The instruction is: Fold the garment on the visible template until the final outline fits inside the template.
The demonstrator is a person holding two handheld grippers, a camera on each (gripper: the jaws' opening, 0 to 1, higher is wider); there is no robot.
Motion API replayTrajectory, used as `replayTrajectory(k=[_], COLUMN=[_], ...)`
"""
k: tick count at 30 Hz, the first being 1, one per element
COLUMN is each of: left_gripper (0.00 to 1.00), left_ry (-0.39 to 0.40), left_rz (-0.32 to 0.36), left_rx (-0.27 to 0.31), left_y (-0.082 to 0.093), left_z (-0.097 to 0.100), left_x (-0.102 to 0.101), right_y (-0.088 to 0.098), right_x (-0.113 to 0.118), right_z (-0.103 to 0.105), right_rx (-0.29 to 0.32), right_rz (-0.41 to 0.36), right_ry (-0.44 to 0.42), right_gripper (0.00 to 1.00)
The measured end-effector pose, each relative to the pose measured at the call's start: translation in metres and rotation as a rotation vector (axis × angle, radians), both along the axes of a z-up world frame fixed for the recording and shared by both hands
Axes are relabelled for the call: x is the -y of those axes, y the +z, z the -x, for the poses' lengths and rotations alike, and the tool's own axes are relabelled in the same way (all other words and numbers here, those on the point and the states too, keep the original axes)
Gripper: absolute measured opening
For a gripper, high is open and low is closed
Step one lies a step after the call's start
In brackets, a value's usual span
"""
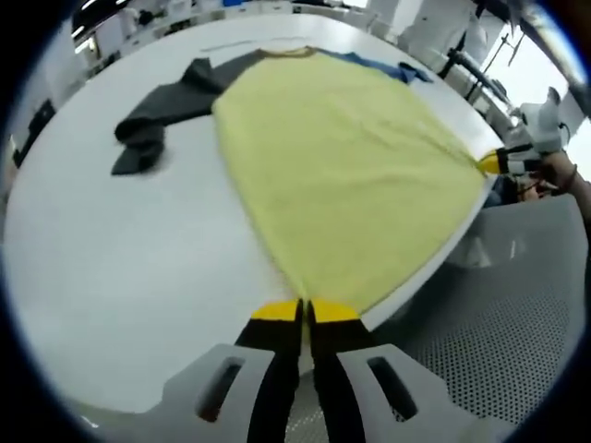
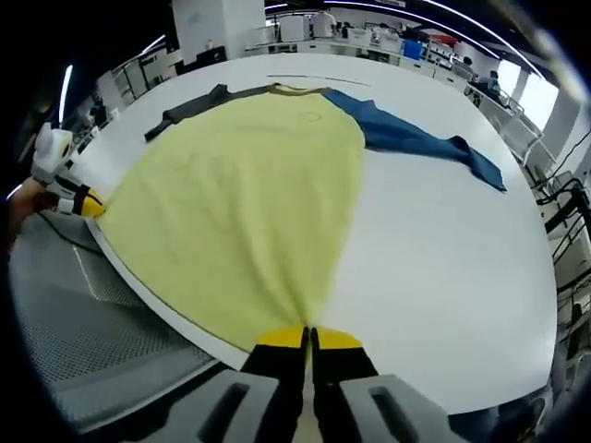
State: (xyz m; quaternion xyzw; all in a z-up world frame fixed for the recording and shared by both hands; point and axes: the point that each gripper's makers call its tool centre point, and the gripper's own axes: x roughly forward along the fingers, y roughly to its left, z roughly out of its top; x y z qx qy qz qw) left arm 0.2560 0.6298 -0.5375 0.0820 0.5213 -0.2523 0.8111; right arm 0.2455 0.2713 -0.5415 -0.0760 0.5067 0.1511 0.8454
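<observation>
A garment with a yellow body (image 1: 342, 175) lies spread flat on the white table (image 1: 120, 258); one sleeve is dark grey (image 1: 157, 115), the other blue (image 2: 416, 138). My left gripper (image 1: 305, 309) is shut on one bottom corner of the yellow hem at the table's near edge. My right gripper (image 2: 307, 334) is shut on the other hem corner. Each gripper also appears in the other's view: the right gripper (image 1: 503, 161) at the right side, the left gripper (image 2: 78, 203) at the left side. I cannot make out a template outline on the table.
A grey perforated surface (image 1: 517, 305) lies below the table edge near both grippers. Desks, chairs and equipment (image 2: 369, 32) stand beyond the far side of the table. Bare white tabletop (image 2: 462, 258) stretches to the right of the garment.
</observation>
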Motion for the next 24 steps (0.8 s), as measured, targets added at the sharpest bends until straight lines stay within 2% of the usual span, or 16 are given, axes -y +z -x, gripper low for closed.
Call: replayTrajectory(k=[14, 17, 20, 23, 24], left_gripper=[0.03, 0.10, 0.23, 0.34, 0.36], left_ry=[0.058, 0.071, 0.110, 0.093, 0.093], left_rz=[0.050, 0.062, 0.152, 0.168, 0.174], left_rx=[0.037, 0.056, 0.144, 0.181, 0.220], left_y=[0.006, 0.012, 0.029, 0.040, 0.045], left_z=[-0.002, -0.004, -0.018, -0.022, -0.027], left_x=[0.001, 0.001, 0.010, 0.013, 0.015], right_y=[0.000, 0.007, 0.015, 0.022, 0.026], right_x=[-0.001, 0.000, -0.002, 0.002, 0.002], right_z=[-0.001, -0.003, -0.007, -0.012, -0.014], right_rx=[-0.001, 0.013, 0.021, 0.034, 0.045], right_rz=[-0.048, -0.081, -0.149, -0.167, -0.184], right_ry=[-0.037, -0.080, -0.128, -0.149, -0.163], right_gripper=[0.01, 0.06, 0.14, 0.24, 0.25])
